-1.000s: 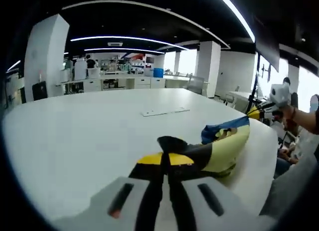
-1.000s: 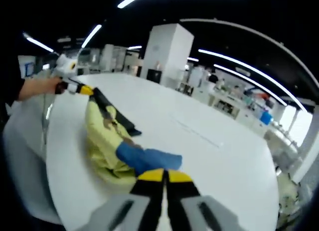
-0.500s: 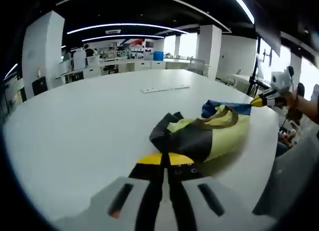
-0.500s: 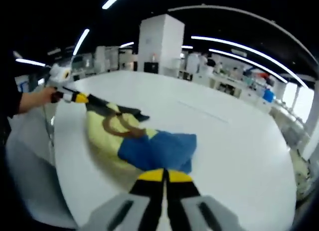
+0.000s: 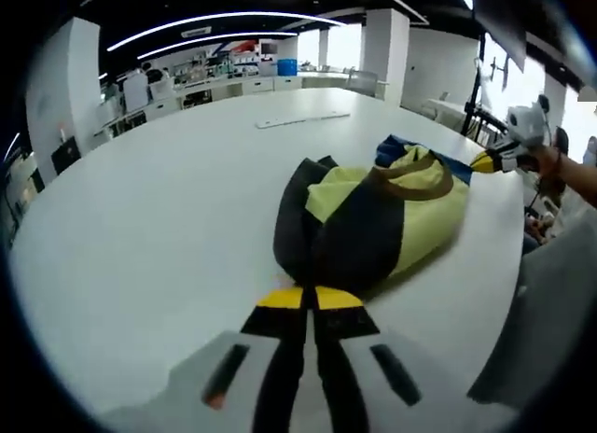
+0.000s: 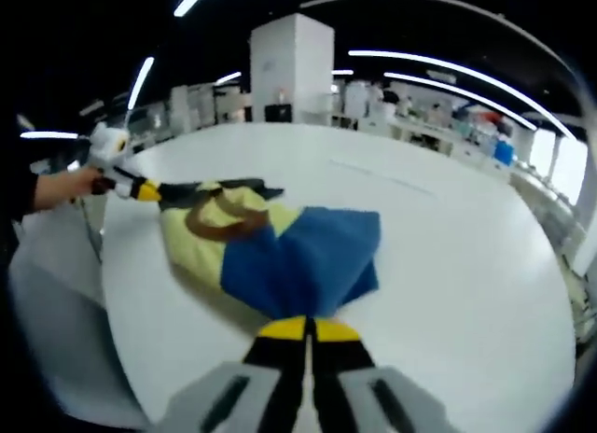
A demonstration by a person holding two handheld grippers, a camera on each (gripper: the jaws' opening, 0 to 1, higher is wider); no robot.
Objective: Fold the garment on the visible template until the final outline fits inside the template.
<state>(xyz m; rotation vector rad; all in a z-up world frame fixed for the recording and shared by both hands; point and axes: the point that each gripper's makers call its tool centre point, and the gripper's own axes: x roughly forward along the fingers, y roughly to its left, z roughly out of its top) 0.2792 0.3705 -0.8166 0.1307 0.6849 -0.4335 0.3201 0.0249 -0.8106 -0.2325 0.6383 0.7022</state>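
step: I'm spreading the garment point(image 5: 373, 218) on the bench point(image 5: 149, 218) | left gripper point(image 5: 309, 298) and right gripper point(image 6: 307, 328): fingers pinched on its opposite edges | next, in my judgement: pull flat, find template

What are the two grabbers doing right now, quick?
Left gripper: shut on the garment's black part.
Right gripper: shut on the garment's blue part.

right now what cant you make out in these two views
- Template: no outline on the white table can be made out in either view.
- Garment underside: hidden by its own bunched folds.
- Left tool and right tool: the cloth between the shut jaws is hidden.
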